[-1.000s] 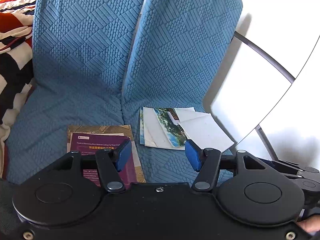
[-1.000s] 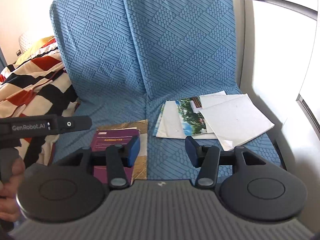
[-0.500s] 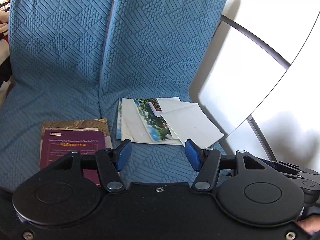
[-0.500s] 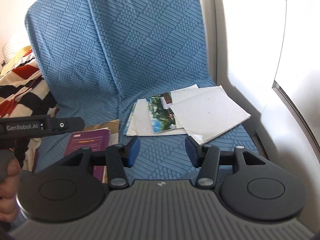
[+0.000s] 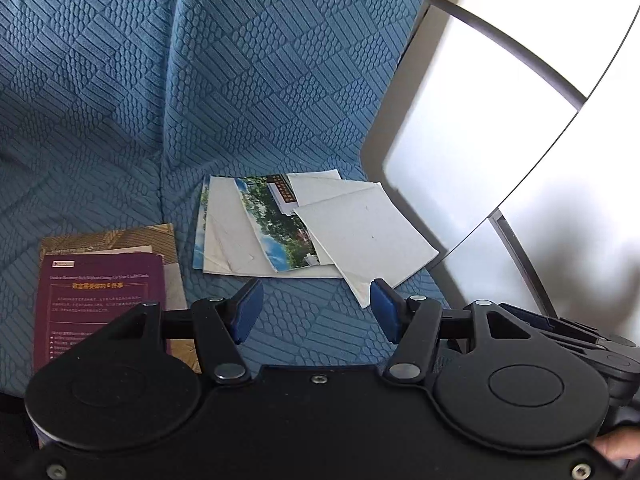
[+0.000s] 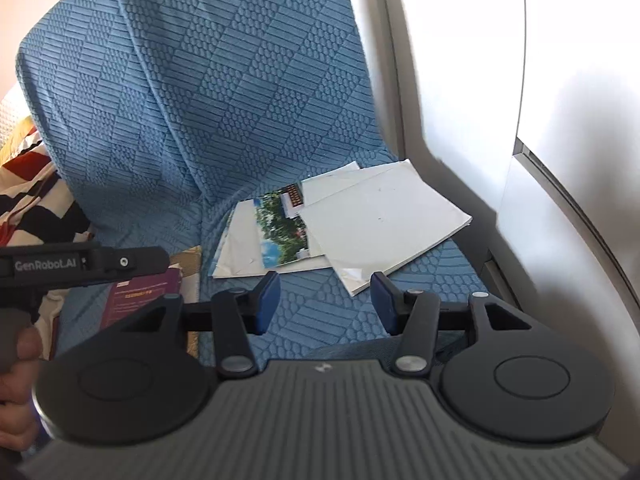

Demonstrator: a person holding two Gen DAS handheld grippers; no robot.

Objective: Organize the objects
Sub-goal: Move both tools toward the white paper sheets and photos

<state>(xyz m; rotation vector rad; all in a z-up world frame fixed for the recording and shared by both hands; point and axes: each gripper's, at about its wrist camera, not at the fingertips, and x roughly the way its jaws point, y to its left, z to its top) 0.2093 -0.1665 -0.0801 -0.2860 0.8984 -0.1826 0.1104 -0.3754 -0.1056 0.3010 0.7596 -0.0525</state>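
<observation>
On the blue quilted seat (image 5: 304,332) lies a loose pile of papers: a white booklet (image 5: 366,240) on top, a landscape photo card (image 5: 276,224) and white sheets beneath. The same white booklet (image 6: 380,220) and photo card (image 6: 280,232) show in the right wrist view. Left of the pile lies a maroon booklet (image 5: 100,300) on a gold-patterned one (image 5: 120,236). My left gripper (image 5: 316,312) hovers open just in front of the pile, nothing between its blue pads. My right gripper (image 6: 324,300) is open too, close to the white booklet's near corner.
The blue-covered backrest (image 6: 224,92) rises behind the papers. A white wall panel with a grey metal rail (image 5: 512,232) borders the seat on the right. A striped red, black and white blanket (image 6: 36,192) lies at far left. A hand (image 6: 16,380) holds the left gripper's handle.
Both grippers have shifted to the right and lower, closing in on the paper pile, which now looks larger. The maroon booklet has slid toward the left edge. Jaw openings are unchanged.
</observation>
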